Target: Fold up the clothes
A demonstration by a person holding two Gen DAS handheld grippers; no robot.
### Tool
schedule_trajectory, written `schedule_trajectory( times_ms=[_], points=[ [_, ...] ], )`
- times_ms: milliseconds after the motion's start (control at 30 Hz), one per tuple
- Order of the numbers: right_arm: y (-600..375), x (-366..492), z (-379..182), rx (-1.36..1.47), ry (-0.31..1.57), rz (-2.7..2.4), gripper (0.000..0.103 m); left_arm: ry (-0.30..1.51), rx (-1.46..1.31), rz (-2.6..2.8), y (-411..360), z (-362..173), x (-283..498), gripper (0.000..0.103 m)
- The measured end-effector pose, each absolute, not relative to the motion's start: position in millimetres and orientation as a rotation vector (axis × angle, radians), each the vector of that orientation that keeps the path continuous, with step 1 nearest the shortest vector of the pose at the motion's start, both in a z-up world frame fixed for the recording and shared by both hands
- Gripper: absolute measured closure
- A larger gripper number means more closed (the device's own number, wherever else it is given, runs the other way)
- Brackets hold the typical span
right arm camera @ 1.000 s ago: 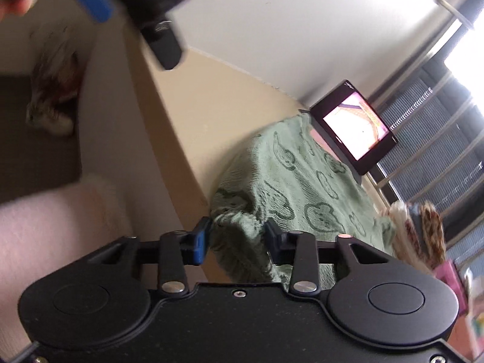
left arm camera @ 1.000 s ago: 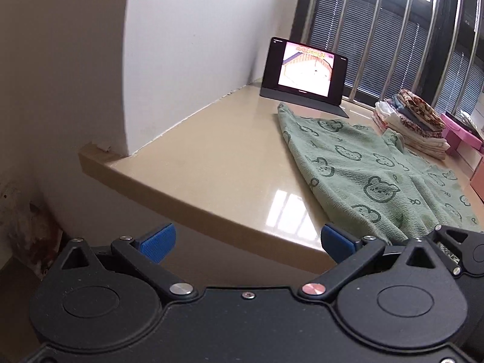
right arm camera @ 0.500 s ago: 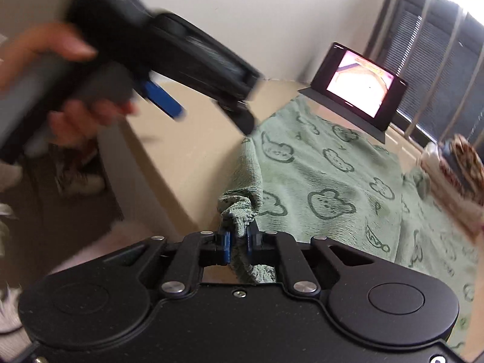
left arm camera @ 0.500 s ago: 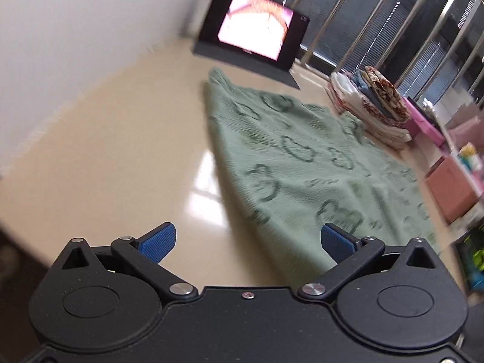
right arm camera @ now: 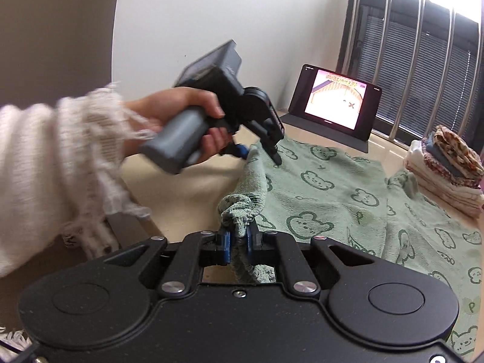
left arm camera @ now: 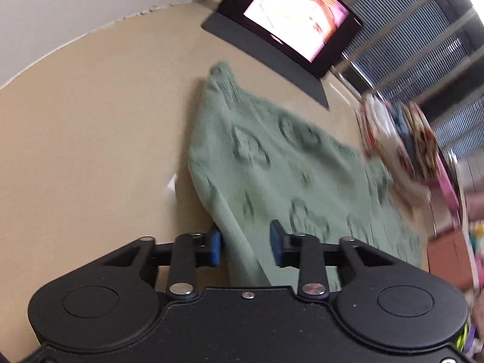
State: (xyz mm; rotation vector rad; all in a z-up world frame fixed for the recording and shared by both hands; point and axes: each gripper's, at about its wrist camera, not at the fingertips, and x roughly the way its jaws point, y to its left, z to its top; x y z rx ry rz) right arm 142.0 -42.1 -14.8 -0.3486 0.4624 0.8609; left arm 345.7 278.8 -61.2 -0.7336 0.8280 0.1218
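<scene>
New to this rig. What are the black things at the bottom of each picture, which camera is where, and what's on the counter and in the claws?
There is no robot. A person holds a handheld claw in each hand, and each claw carries a fisheye camera that looks along its fingers. The black body at the bottom of each picture is that claw itself.

In the right wrist view, the right claw is shut on a bunched corner of the green towel. The same view shows the left hand holding the other claw over the towel's far edge.

In the left wrist view, the left claw has just been closing. The towel's edge lies between its pads, not yet pinched.

The towel is spread on the beige counter. Behind it stand a lit tablet and a stack of folded cloths.
</scene>
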Motion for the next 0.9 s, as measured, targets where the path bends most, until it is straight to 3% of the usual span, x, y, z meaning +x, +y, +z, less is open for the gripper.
schedule_trajectory(
  times_ms=[500, 533, 600, 900],
  points=[
    [-53, 159, -5, -0.250, 0.517, 0.879, 0.093, 0.719, -0.629, 0.192, 325, -66, 429, 0.086],
    [-52, 160, -6, -0.251, 0.522, 0.878, 0.093, 0.721, -0.617, 0.189, 325, -66, 433, 0.087],
    [-51, 160, -7, -0.255, 0.532, 0.877, 0.093, 0.739, -0.556, 0.187, 320, -66, 438, 0.100],
    [-52, 157, -7, -0.259, 0.545, 0.870, 0.095, 0.749, -0.607, 0.233, 323, -55, 444, 0.103]
  ],
)
